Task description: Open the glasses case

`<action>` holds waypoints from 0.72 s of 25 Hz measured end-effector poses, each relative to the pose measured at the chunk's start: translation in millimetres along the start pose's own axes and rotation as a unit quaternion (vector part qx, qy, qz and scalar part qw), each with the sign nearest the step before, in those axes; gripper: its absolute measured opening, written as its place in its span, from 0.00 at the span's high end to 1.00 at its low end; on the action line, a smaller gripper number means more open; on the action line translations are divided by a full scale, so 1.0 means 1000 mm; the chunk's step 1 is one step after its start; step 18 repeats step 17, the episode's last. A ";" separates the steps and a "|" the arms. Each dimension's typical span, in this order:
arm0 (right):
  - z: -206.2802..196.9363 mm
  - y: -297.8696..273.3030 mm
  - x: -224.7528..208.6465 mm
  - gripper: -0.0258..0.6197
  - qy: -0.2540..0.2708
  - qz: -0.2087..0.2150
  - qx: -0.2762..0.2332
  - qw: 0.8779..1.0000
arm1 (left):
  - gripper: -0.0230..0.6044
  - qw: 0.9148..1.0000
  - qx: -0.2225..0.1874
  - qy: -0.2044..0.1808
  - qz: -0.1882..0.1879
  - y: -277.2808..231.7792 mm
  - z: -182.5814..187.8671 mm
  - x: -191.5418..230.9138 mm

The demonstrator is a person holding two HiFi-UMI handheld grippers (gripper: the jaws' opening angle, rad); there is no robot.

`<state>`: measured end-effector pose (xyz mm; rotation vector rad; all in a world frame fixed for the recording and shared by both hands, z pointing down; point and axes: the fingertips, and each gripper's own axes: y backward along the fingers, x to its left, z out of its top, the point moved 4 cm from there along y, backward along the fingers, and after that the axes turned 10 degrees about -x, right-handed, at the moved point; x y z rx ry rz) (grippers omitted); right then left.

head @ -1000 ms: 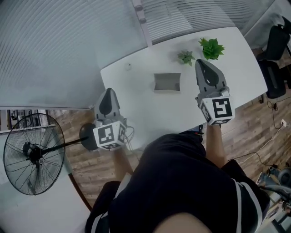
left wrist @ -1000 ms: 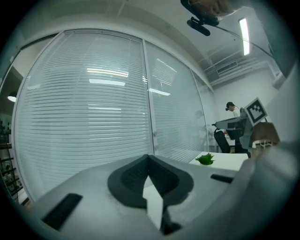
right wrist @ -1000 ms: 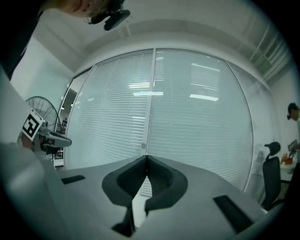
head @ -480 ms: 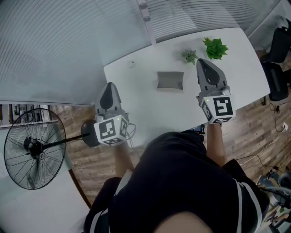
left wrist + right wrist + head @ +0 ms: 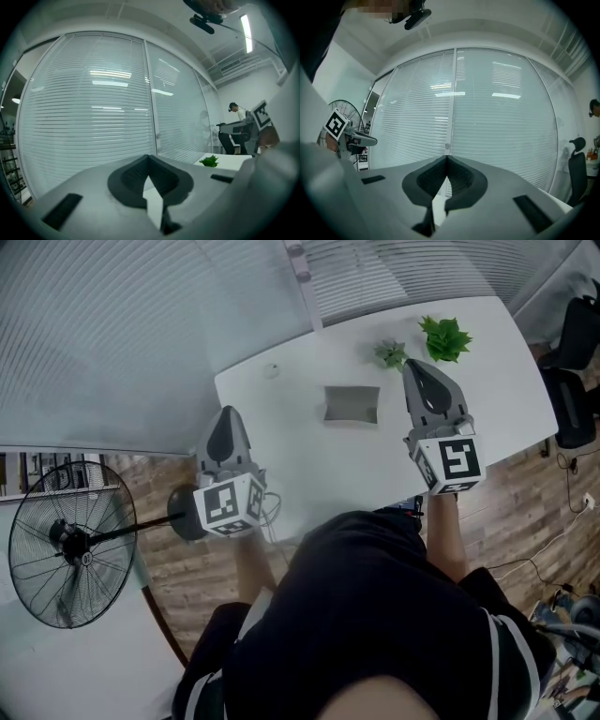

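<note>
Head view: glasses case [image 5: 352, 404], grey and oblong, lies flat on the white surface [image 5: 309, 474], toward the far side from the person and roughly mid-width. Its long axis runs left to right across the view, so a long side faces the person. It is too small here to tell whether the lid is down or up; the same scene would fit a case waiting to be opened or one closed again.

Right claw [image 5: 418, 366] hovers over the surface just right of the case, tip pointing away from the person, close to the small plant [image 5: 392, 354] and near the bigger plant [image 5: 444, 337]. Its own view shows the jaws together with nothing between them.

Left claw [image 5: 228, 414] hangs at the surface's left edge, well apart from the case, with the standing fan [image 5: 66, 542] on the floor off to its left. Its own view also shows the jaws together and holding nothing.

Key relation: the case sits between the two claws. The right tip is already level with, or a little past, its short right end. The left tip is short of the case and far off to the side. The right hand is clearly nearer; from there the case lies to its left and a little back toward the person. Neither gripper view shows the case.
</note>
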<state>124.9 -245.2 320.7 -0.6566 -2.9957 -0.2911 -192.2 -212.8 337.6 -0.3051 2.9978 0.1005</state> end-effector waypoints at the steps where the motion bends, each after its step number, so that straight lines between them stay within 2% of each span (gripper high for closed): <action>1: 0.000 0.000 0.000 0.94 0.000 0.000 0.000 1.000 | 0.97 1.000 0.000 0.000 -0.001 0.000 0.000 -0.001; 18: 0.003 0.005 0.001 0.94 0.009 0.001 0.000 1.000 | 0.97 1.000 0.003 0.007 -0.008 0.001 -0.004 -0.009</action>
